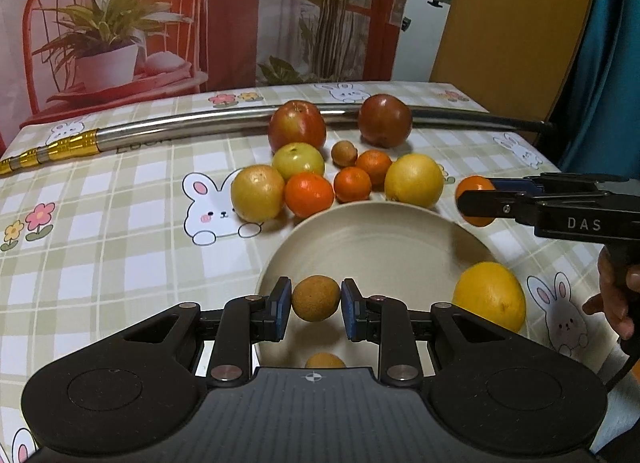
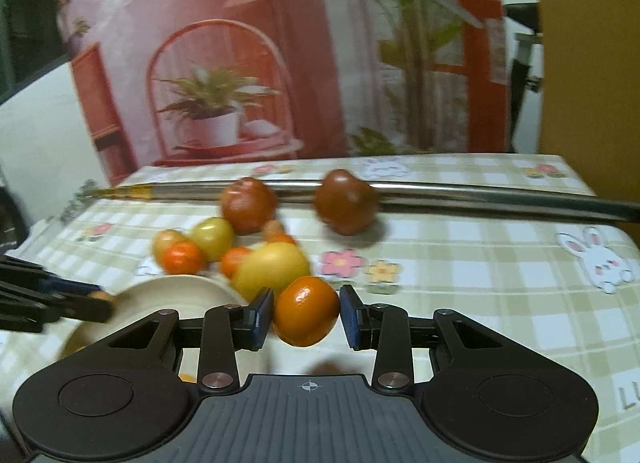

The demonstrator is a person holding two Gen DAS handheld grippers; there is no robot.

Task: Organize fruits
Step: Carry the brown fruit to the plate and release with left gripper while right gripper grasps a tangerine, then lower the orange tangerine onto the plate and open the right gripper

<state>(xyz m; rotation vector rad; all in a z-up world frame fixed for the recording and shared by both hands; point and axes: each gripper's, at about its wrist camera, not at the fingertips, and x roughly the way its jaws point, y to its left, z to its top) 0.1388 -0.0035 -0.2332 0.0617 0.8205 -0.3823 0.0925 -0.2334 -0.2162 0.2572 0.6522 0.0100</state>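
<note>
Tabletop [image 1: 120,255] w/ checked bunny cloth fills mid frame. Steel pole [image 1: 192,125] runs across upper part, 2 red apples [image 1: 297,124] touching it. Cream plate [image 1: 360,247] at lower centre, fruit cluster just above its rim, yellow citrus [image 1: 490,295] at its right edge. Left gripper [image 1: 316,305]: jaws clamped on small brown fruit [image 1: 316,298] over plate. Right gripper [image 2: 306,313]: jaws clamped on orange mandarin [image 2: 306,311], centre of right wrist view, right of plate.
</note>
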